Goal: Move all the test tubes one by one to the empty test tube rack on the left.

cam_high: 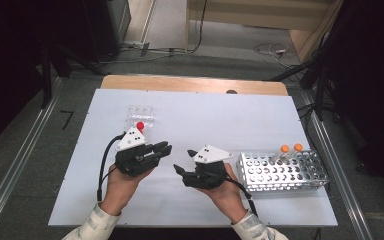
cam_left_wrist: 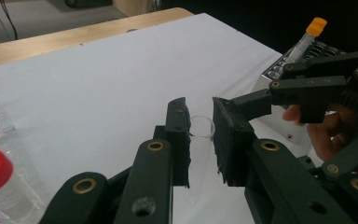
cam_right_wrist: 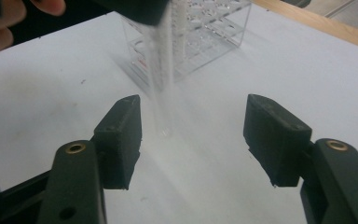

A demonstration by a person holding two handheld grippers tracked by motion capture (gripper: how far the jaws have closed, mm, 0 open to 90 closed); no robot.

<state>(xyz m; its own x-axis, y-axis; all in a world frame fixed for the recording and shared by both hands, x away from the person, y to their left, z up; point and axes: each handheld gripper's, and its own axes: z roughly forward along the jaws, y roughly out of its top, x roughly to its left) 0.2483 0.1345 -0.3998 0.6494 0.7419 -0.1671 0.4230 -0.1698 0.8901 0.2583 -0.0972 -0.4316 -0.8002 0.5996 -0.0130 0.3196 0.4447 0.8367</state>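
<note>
My left gripper [cam_left_wrist: 200, 135] is shut on a clear, uncapped tube [cam_left_wrist: 200, 149], which stands upright between its pads with the open mouth just above them. In the high view the left gripper [cam_high: 166, 148] points right, toward my right gripper [cam_high: 185, 161], close to it at the middle of the white mat. My right gripper [cam_right_wrist: 193, 135] stands open with wide jaws and nothing between the pads. The clear tube [cam_right_wrist: 163, 84] hangs ahead of them, its tip just above the mat, with the left gripper [cam_right_wrist: 140, 9] over it.
A metal tube rack [cam_high: 280, 172] stands at the right with two orange-capped tubes [cam_high: 284, 150] in its back row. A clear plastic rack [cam_high: 139, 116] with a red-capped tube [cam_high: 140, 125] sits behind my left hand. The white mat [cam_high: 205, 120] covers a wooden table [cam_high: 190, 84].
</note>
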